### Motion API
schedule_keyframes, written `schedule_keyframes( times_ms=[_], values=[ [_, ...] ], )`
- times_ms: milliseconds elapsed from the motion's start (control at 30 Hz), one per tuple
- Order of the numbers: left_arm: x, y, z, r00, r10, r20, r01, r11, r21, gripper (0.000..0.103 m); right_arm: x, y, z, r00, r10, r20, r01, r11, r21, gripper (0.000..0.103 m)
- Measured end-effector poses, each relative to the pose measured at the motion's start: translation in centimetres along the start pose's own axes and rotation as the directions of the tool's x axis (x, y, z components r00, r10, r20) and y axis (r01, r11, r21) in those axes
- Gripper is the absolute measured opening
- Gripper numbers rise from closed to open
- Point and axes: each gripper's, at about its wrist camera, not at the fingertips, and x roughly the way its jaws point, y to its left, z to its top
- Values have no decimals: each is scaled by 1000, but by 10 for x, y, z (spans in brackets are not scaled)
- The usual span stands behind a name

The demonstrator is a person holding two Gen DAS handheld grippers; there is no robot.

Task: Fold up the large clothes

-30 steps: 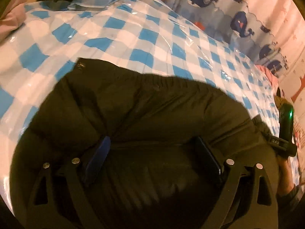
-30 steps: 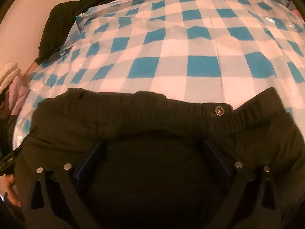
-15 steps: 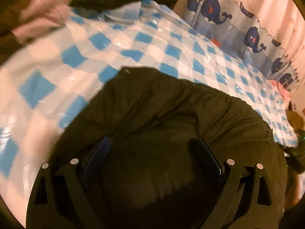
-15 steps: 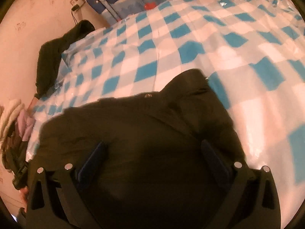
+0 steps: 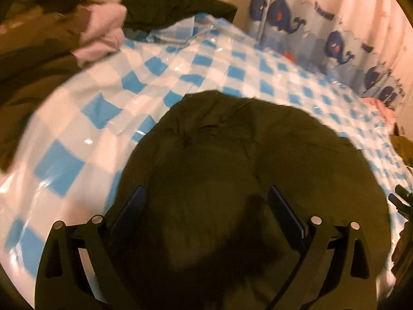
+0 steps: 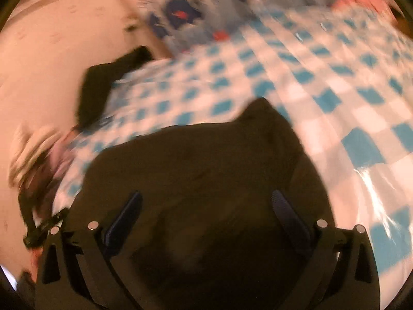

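**One dark garment, two tongs**

I had one dark olive garment [image 5: 232, 160] on the blue-checked sheet [image 5: 98, 108], bunched and creased, filling the low middle of both views. Its long axis I could not tell; one corner [image 6: 260, 111] poked toward the whale curtain [image 5: 322, 33]. My left tongs [image 5: 206, 206] and right tongs [image 6: 206, 209] stood with fingers spread wide, cloth mounded between them. Whether the pads pinched it, I could not tell. One clothes pile [image 5: 64, 20] lay far left.

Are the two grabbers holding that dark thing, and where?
Cannot tell. The dark cloth garment fills the space between both the left gripper and right gripper, fingers spread wide.
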Motion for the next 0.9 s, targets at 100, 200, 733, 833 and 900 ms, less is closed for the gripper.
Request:
schedule_keyframes(
  times_ms=[100, 200, 733, 833, 900],
  values=[
    [-38, 22, -17, 994, -109, -17, 108, 991, -78, 92, -13, 62, -28, 964, 245, -102, -254, 962, -95, 96],
    [-64, 44, -33, 984, -177, 1, 175, 968, -178, 92, 0, 114, -64, 796, 540, -275, -551, 833, 42, 96],
    [-32, 51, -78, 795, -595, -117, 484, 739, -470, 92, 87, 181, -73, 668, 731, -140, -617, 649, 445, 96],
    [-15, 30, -73, 784, -608, -129, 488, 731, -476, 92, 83, 178, -56, 664, 739, -112, -636, 638, 434, 96],
    [-7, 18, -70, 780, -610, -141, 487, 733, -475, 92, 82, 174, -51, 659, 746, -95, -644, 625, 441, 96]
  ],
)
